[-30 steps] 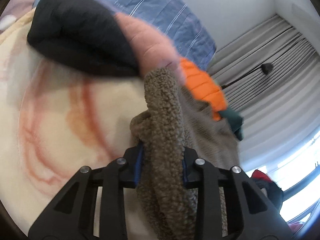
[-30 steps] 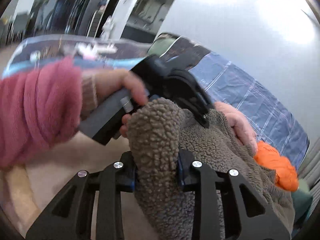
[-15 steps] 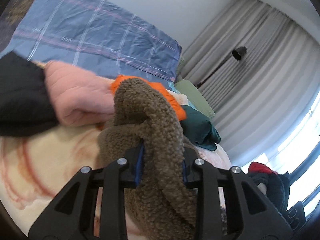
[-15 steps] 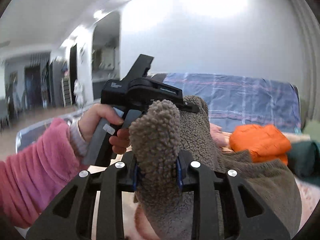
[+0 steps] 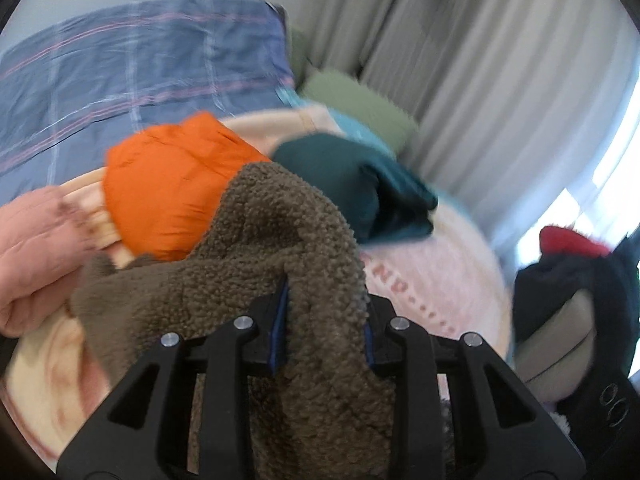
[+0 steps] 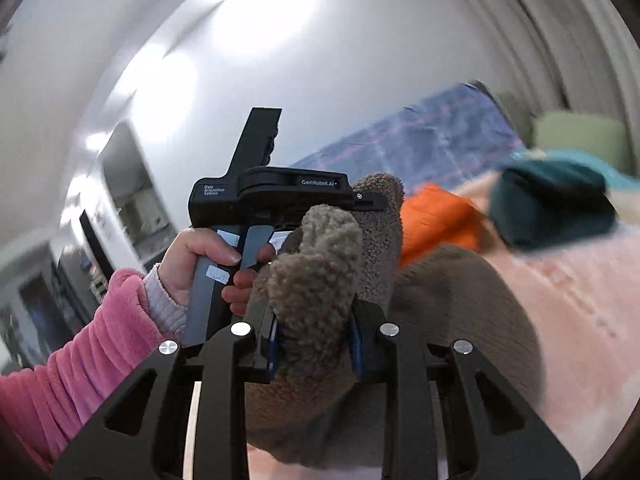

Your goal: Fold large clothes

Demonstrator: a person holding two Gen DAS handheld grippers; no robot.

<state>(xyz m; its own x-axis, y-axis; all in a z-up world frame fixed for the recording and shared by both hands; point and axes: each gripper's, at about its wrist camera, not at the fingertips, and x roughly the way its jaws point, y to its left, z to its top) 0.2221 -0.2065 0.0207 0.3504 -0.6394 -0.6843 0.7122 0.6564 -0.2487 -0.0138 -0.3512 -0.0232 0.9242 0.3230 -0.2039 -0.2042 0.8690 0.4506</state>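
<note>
Gripping a thick bunch of the brown fuzzy fleece garment [image 5: 280, 248], the left gripper [image 5: 325, 326] has its black fingers with blue pads clamped on the fabric, which is held up above a pale pink and cream blanket [image 5: 436, 280] spread on the bed. The right gripper [image 6: 314, 342] pinches another fold of the same fleece [image 6: 320, 260] between its fingers, close beside the left device, whose handle is held by the left hand [image 6: 200, 260] in a pink fluffy sleeve. Behind the fleece lie an orange puffy jacket [image 5: 168, 184], a dark teal folded garment [image 5: 352, 184] and a blue plaid quilt [image 5: 132, 72]. Pale grey curtains [image 5: 500, 80] hang at the right.
</note>
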